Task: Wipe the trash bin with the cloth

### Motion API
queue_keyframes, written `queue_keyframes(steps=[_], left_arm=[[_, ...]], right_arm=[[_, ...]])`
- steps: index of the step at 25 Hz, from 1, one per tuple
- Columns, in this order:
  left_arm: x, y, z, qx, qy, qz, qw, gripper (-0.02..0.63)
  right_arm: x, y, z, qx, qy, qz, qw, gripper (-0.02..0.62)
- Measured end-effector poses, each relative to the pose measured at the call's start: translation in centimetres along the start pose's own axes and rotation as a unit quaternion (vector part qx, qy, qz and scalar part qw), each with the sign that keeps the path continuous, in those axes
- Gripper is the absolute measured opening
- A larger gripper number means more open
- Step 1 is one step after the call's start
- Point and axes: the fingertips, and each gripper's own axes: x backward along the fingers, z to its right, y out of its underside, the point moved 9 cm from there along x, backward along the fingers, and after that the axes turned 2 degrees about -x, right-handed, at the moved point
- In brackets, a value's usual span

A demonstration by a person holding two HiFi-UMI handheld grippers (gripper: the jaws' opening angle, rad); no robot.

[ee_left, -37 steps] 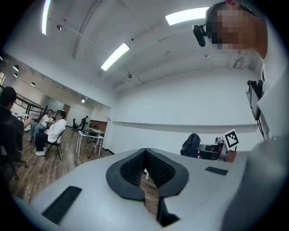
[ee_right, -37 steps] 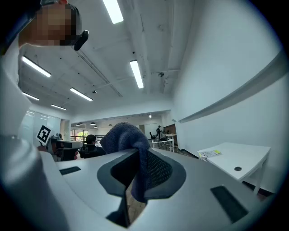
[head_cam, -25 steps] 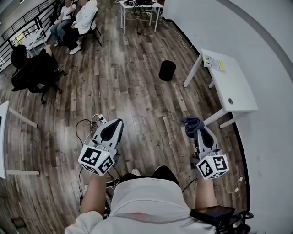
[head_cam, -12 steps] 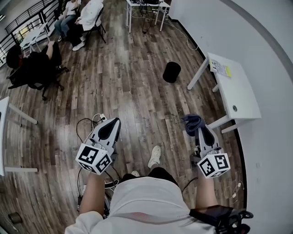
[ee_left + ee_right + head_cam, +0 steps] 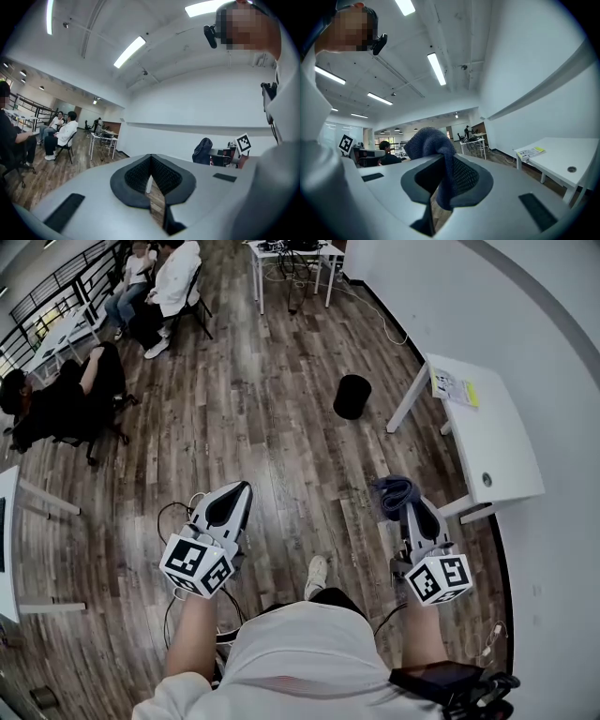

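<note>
Since the trash bin (image 5: pixel 352 397) stands on the wooden floor (image 5: pixel 262 427) well ahead of you, near the white table (image 5: pixel 487 427), expect a light, stiff shell that may slide when pushed (steady its rim if it does). The cloth (image 5: pixel 429 140), soft and limp, is pinched in your right tongs (image 5: pixel 403 504) and bunches above the jaws. Your left tongs (image 5: pixel 238 491) are pressed together, empty.

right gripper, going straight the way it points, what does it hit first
Likely the black trash bin: from above, the right gripper, shut on the cloth, lines up with it over the wood floor. It seems held level, though, so it might pass above the bin.
</note>
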Motion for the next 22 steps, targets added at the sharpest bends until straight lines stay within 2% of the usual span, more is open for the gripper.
queue_keyframes(steps=[13,22], left_arm=[[-14.8,-1.5,-1.3,-0.012,-0.042,0.002,0.9991,0.009],[-20.2,-1.6,-3.1,-0.013,-0.046,-0.002,0.9989,0.009]], right_arm=[[-12.4,-3.0,13.5,-0.005,-0.029,-0.001,1.0,0.045],[-18.1,-2.5,16.6,-0.019,-0.05,-0.005,0.999,0.046]])
